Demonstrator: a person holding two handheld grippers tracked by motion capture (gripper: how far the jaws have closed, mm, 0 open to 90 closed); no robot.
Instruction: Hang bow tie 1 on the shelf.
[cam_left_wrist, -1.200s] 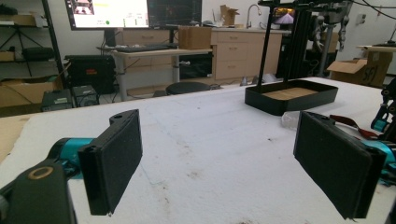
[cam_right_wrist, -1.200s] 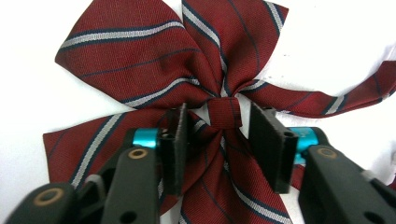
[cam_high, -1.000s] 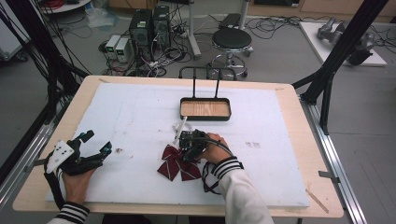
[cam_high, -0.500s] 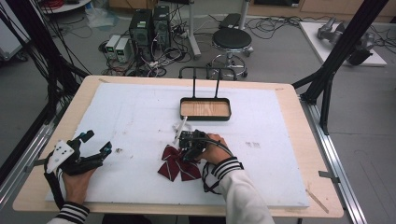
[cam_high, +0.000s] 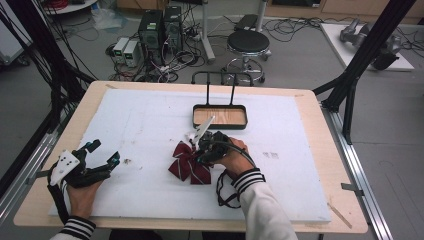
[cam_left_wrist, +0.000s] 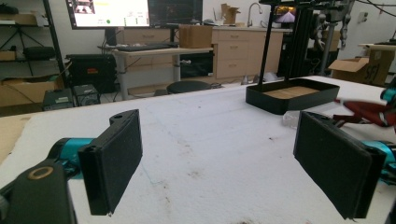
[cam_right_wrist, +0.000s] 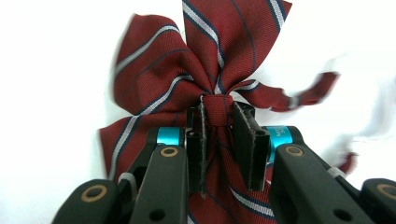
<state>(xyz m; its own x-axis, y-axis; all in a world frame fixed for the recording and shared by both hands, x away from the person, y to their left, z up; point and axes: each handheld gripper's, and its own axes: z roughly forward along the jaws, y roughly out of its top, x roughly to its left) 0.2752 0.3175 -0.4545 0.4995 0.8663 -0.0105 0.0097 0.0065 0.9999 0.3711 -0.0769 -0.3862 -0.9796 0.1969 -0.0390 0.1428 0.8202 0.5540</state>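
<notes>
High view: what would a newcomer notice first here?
The dark red striped bow tie at the middle of the white table, its knot pinched by the right gripper. Beyond it sits a black tray; the left gripper rests open near the left edge.

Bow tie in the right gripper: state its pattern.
Dark red with white and navy diagonal stripes; clearest in the right gripper view.

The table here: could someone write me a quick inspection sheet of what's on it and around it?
Surface: white foam sheet on a wooden table, a few dark specks.
Job's things: red striped bow tie; black tray beyond it.
Clutter: nothing seen.
Grippers: right tool shut on the bow tie's knot; left tool open, holding nothing.
Cables: one loops by the right wrist.
Surroundings: stool, computers, floor cables.
</notes>
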